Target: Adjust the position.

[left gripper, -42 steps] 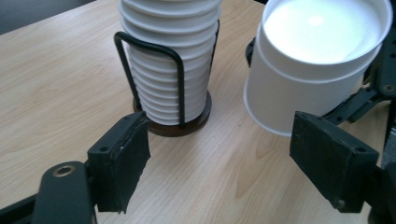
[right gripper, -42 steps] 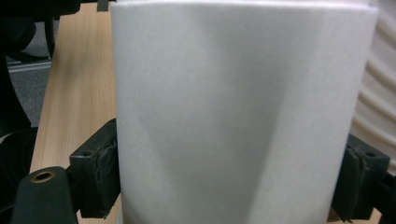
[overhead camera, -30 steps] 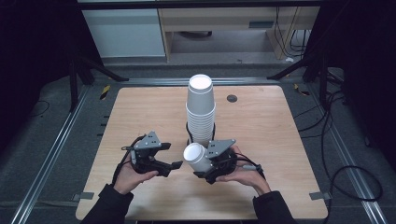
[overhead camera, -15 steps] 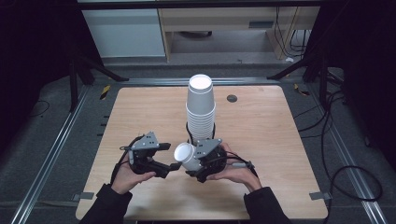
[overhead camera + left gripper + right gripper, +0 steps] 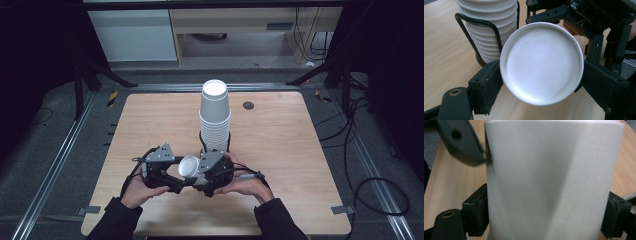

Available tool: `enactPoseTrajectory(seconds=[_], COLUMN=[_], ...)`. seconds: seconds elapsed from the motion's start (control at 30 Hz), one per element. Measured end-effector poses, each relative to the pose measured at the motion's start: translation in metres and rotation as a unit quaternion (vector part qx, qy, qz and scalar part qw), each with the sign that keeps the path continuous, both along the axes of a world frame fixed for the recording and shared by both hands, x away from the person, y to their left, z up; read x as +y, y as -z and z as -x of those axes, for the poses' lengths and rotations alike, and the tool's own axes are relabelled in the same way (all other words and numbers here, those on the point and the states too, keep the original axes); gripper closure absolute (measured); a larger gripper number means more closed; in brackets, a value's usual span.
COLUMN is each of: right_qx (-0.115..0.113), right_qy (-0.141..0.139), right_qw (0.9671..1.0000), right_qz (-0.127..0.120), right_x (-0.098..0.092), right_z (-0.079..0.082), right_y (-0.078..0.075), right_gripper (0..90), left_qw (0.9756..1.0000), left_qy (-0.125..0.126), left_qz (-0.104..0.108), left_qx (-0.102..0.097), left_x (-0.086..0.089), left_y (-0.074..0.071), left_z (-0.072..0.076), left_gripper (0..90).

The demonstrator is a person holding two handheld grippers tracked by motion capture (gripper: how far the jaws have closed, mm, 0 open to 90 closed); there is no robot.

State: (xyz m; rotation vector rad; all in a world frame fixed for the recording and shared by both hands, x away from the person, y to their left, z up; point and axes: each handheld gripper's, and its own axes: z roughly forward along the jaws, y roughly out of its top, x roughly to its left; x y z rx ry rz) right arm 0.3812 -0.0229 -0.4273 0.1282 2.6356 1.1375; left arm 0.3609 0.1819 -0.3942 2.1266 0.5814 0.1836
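Both grippers meet at the near middle of the table (image 5: 280,150), and we go from left to right. Our left gripper (image 5: 176,181) sits in the left hand (image 5: 136,189), its jaws pointing toward the other tool. In the left gripper view its pads (image 5: 486,87) stand on either side of the white paper cup (image 5: 541,66), whose closed round end faces the camera; the left pad appears to touch the rim of that end, while on the right side we cannot tell whether there is contact, so we cannot say that this gripper is clamped on it.

Between the two tools, the cup (image 5: 189,167) lies tilted on its side above the table, its round end turned toward the left gripper and up. It is plain white, smooth, with a thin raised edge around the flat end.

Our right gripper (image 5: 200,176), held in the right hand (image 5: 245,184), grasps the cup: in the right gripper view both pads (image 5: 476,212) press against the cup's side wall (image 5: 551,182), which shows a soft vertical crease of shadow.

Just behind the grippers stands the stack of paper cups (image 5: 215,117), upside down in a black wire holder (image 5: 477,23).
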Motion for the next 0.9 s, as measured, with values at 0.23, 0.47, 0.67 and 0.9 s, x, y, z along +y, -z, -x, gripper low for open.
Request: enactPoseTrajectory(seconds=[0.23,0.47,0.67,0.9], right_qx=[-0.002,-0.003,0.001,0.006], right_qy=[-0.01,-0.016,-0.013,-0.01], right_qw=[0.9999,0.9997,0.9997,0.9997], right_qz=[0.014,0.017,0.021,0.023], right_x=[0.008,0.014,0.015,0.016], right_z=[0.0,0.001,0.001,0.001], right_y=[0.001,-0.002,-0.004,-0.005], right_gripper=[15.3,15.3,15.1,14.5], left_qw=[1.0,0.9999,0.9999,0.9999], left_qy=[0.0,-0.002,-0.003,-0.003], left_qz=[-0.008,-0.011,-0.007,-0.001], left_qx=[0.006,0.008,0.01,0.011], left_x=[-0.001,-0.001,0.0,0.001], left_y=[0.002,0.003,0.003,0.001], left_z=[-0.001,-0.001,-0.002,-0.001], left_gripper=[17.8,17.9,18.5,20.7])
